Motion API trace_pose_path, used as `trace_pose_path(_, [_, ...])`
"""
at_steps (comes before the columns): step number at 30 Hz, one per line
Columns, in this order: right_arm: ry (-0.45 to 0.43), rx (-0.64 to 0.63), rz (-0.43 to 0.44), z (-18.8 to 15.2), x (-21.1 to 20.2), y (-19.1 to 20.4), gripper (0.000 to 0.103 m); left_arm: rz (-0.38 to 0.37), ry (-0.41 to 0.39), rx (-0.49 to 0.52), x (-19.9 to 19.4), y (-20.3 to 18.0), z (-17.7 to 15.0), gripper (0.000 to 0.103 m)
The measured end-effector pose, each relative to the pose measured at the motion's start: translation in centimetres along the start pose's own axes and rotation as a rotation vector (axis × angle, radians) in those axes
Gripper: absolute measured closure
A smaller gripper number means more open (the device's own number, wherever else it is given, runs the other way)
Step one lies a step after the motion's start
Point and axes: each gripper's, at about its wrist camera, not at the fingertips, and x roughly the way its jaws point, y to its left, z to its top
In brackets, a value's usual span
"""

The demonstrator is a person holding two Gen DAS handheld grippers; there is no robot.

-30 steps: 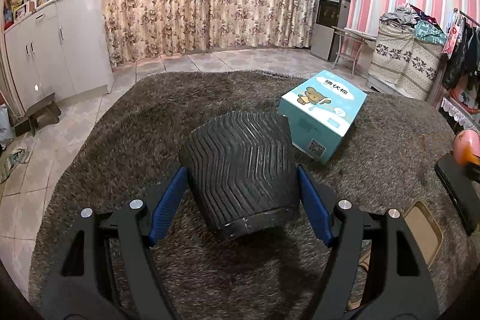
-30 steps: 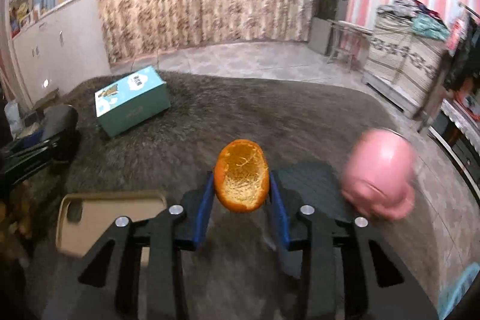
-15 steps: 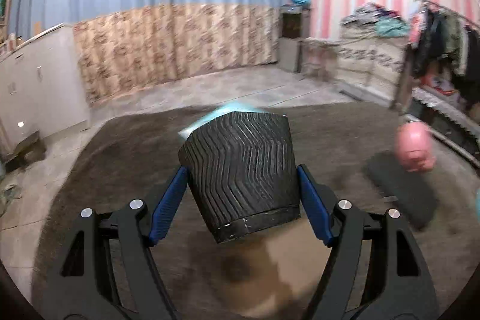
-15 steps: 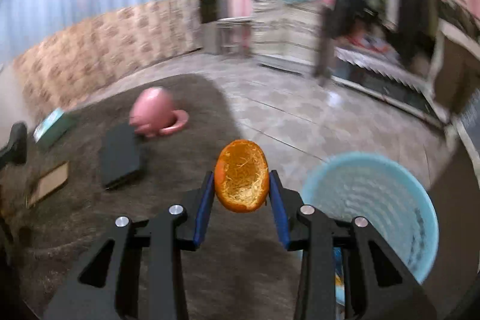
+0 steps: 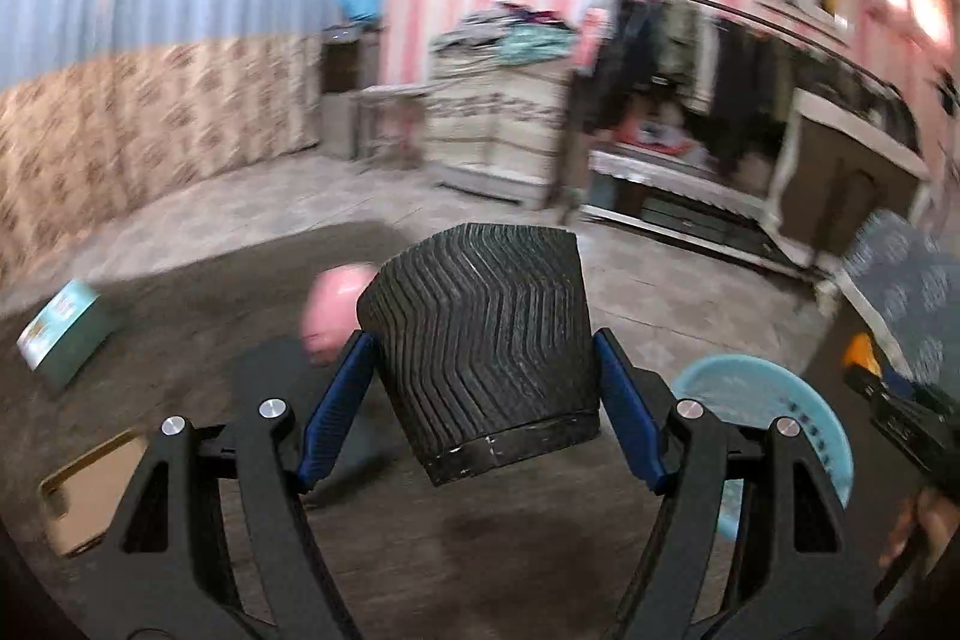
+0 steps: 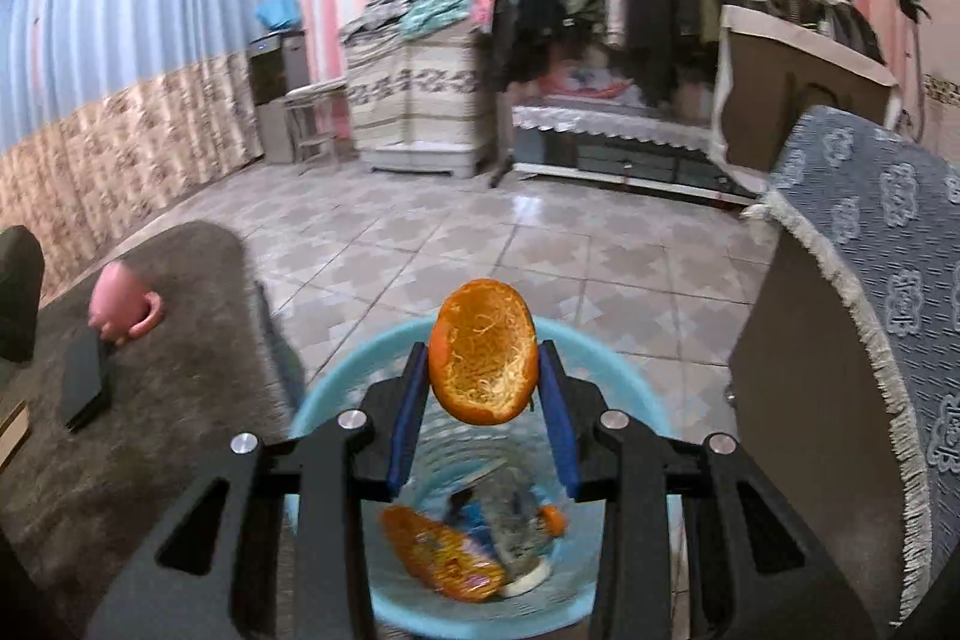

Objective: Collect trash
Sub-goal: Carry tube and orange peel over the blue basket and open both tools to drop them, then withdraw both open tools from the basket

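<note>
The pale tiled floor point(image 6: 480, 232) is the biggest thing I see, and it lies wide and bare from the bin out to the far shelves. The shaggy brown rug point(image 6: 150, 370) covers the left part of the floor, and its edge runs right up beside the bin. On my right side a tall piece of furniture with a blue patterned cloth with a white fringe point(image 6: 870, 280) stands close to the bin, so there is little room that way.

The round light blue plastic trash bin point(image 6: 336, 400) sits on the floor right under my right gripper point(image 6: 483, 412). Its rim shows on both sides of the gripper fingers. Inside it I see an orange snack wrapper point(image 6: 444, 556) and other bits I cannot make out.

My left gripper point(image 5: 480, 400) is pinching a black ribbed paper cup point(image 5: 480, 340) by its sides, up above the rug. In that view the bin point(image 5: 798, 400) is low on the right, past the right finger.

A flat black thing point(image 6: 87, 382) lies on the rug, and a pink piggy bank point(image 6: 120, 304) sits just behind it.

My right gripper is pinching a hollow orange peel half point(image 6: 483, 352) over the open bin.
</note>
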Motion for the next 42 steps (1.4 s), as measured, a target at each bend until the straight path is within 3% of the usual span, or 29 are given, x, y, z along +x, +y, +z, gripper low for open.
trace_pose_path(8, [0.002,0.072,-0.052,-0.6,1.4,-5.2,0.066,-0.166,0.033,0.179,4.0,-13.8,-1.6,0.031])
trace_pose_path(11, [0.009,0.145,-0.064,-1.0,1.9,-7.8,0.066,-0.213,0.062,0.217,5.2,-16.3,-2.6,0.031])
trace_pose_path(16, [0.019,0.196,-0.071,-1.6,2.3,-9.9,0.066,-0.255,0.110,0.211,8.3,-17.5,-2.9,0.030])
trace_pose_path(18, [0.029,0.200,-0.066,-1.7,2.7,-9.9,0.066,-0.272,0.132,0.186,8.9,-17.0,-3.1,0.029])
trace_pose_path(20, [0.038,0.190,-0.065,-1.8,2.9,-9.7,0.066,-0.276,0.143,0.160,9.2,-16.4,-3.2,0.018])
trace_pose_path(23, [0.047,0.167,-0.062,-2.0,3.0,-8.9,0.066,-0.217,0.102,0.166,8.7,-15.1,-2.7,0.009])
trace_pose_path(31, [0.066,0.077,-0.033,-1.8,3.7,-4.7,0.064,-0.032,0.049,0.110,7.1,-9.5,-1.2,0.007])
trace_pose_path(33, [0.070,0.056,-0.027,-1.9,3.9,-3.4,0.063,-0.019,0.053,0.069,7.1,-8.0,-0.5,0.007])
trace_pose_path(34, [0.073,0.051,-0.021,-2.0,4.0,-3.0,0.061,-0.018,0.056,0.045,7.1,-7.4,-0.2,0.007])
trace_pose_path(36, [0.075,0.048,-0.011,-2.2,4.2,-2.4,0.036,-0.014,0.062,0.004,7.0,-6.1,0.3,0.006])
trace_pose_path(37, [0.071,0.047,-0.016,-2.2,4.2,-2.4,0.031,0.001,0.055,-0.005,6.7,-5.5,0.5,0.006])
trace_pose_path(40, [0.043,0.057,-0.026,-2.2,3.4,-2.5,0.028,0.035,0.036,0.003,5.8,-4.7,0.5,0.006])
trace_pose_path(42, [0.030,0.068,-0.034,-2.3,2.9,-2.6,0.015,0.050,0.028,0.002,4.9,-3.9,0.4,0.006])
